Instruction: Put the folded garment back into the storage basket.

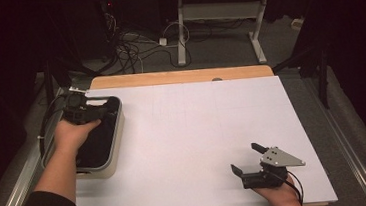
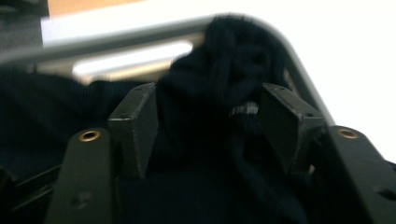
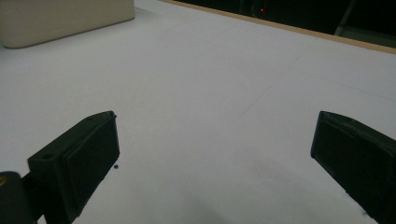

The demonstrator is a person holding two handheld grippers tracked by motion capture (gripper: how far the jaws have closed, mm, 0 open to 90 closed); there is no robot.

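**Operator:** Status of the step in hand?

**Technician:** Extraction from the container, judged from the present layout. At the left of the high view, the left claw is lowered into the grey bin, which rests on the white desk at its left edge. The bin is filled with a dark garment. In the left gripper view, a raised fold of the dark garment stands between the two jaws of the left claw, touching both inner faces. The jaws are partly closed around that fold; whether they are fully clenched on it cannot be told from this view.

**Operator:** And the other unit?

**Technician:** The right claw sits at the lower right of the high view, just above the desk and well apart from the bin. It is released: in the right gripper view, the right claw has its jaws spread wide with bare desk surface between them. The bin's pale wall appears at the upper left of that view.

**Operator:** Requirement for the next move?

**Technician:** Confirm a firm clamp on the fold, then lift clear of the bin rim so the fabric does not snag. The open centre of the desk is the probable set-down area, and the right claw is available to take a second hold.
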